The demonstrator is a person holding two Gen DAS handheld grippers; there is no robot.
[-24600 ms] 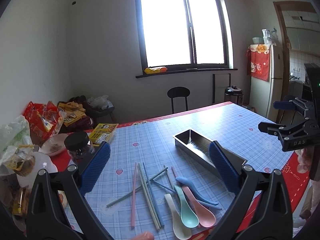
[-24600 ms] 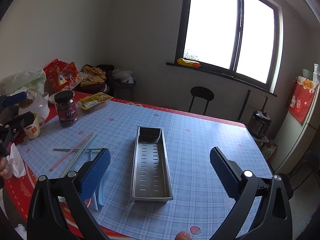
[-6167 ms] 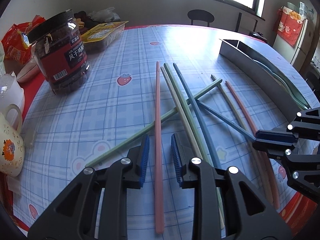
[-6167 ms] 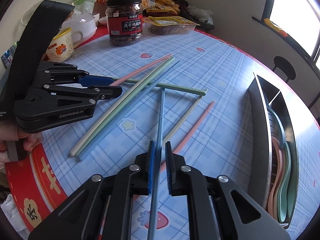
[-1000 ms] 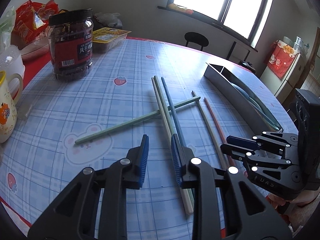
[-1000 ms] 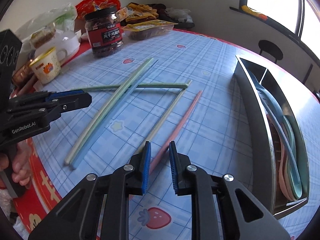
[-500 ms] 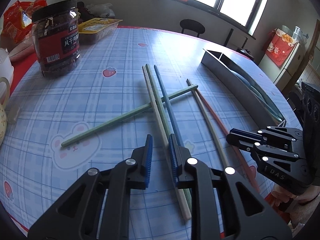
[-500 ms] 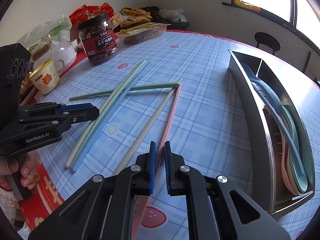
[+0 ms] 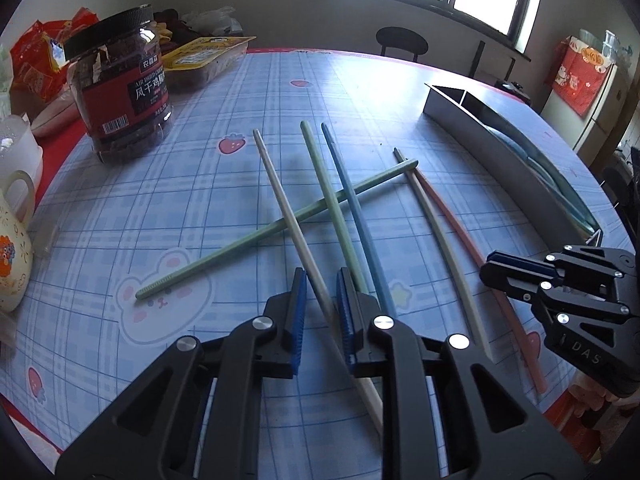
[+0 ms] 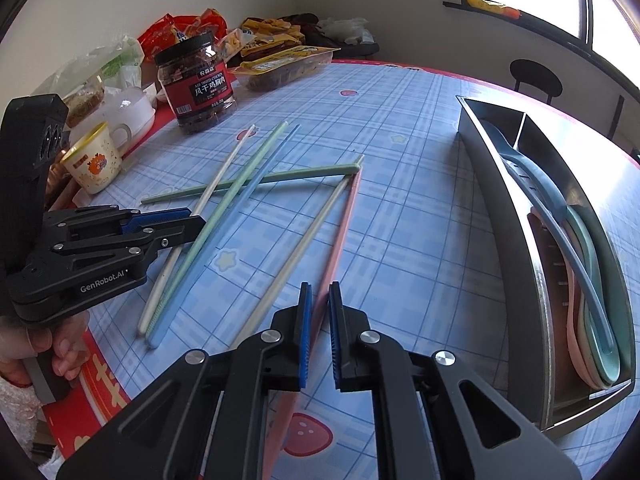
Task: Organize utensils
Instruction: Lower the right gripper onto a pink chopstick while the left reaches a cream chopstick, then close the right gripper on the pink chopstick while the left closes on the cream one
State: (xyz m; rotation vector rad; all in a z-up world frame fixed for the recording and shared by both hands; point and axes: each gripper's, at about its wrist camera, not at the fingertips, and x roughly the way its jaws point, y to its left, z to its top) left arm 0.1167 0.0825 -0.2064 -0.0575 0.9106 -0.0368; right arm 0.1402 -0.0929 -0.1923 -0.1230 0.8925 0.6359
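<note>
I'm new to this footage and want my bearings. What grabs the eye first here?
The pastel chopsticks fanned across the blue checked tablecloth stand out first. The left gripper holds the cream chopstick between its fingers, and the right gripper is shut on the pink chopstick. At the right, a steel utensil tray already holds the spoons.

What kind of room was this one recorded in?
Likely a home dining room beside a kitchen: a table with a plaid cloth, snack packets heaped on its far edge, and a fridge in the corner.
</note>
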